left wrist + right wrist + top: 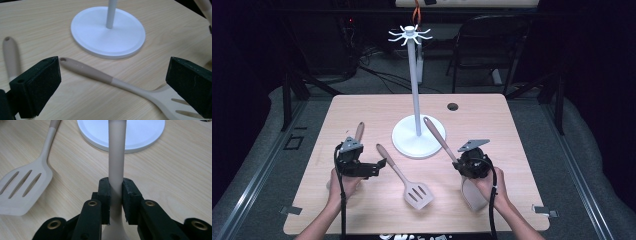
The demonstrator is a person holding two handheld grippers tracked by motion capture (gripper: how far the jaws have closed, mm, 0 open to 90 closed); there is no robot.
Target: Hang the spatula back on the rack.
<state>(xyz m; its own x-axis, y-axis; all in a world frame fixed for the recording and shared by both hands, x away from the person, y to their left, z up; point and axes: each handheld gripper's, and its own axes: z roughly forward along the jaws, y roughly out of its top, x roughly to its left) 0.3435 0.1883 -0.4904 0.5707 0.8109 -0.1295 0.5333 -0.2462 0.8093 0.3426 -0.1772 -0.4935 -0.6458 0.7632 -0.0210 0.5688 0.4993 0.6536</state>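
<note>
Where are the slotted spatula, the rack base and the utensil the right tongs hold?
slotted spatula [417, 194], high view, on its slotted blade.
rack base [100, 37], left gripper view, on the white disc.
held utensil [116, 157], right gripper view, on its handle.

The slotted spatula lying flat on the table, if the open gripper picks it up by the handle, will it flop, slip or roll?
The slotted spatula looks rigid, so it probably won't flop. Its wide flat blade should keep it from rolling. The smooth, rounded handle might twist between the left gripper's pads, blade end sagging.

Black grippers [362, 165], padded jaws, brass screws, grey plates, trailing cables.
</note>
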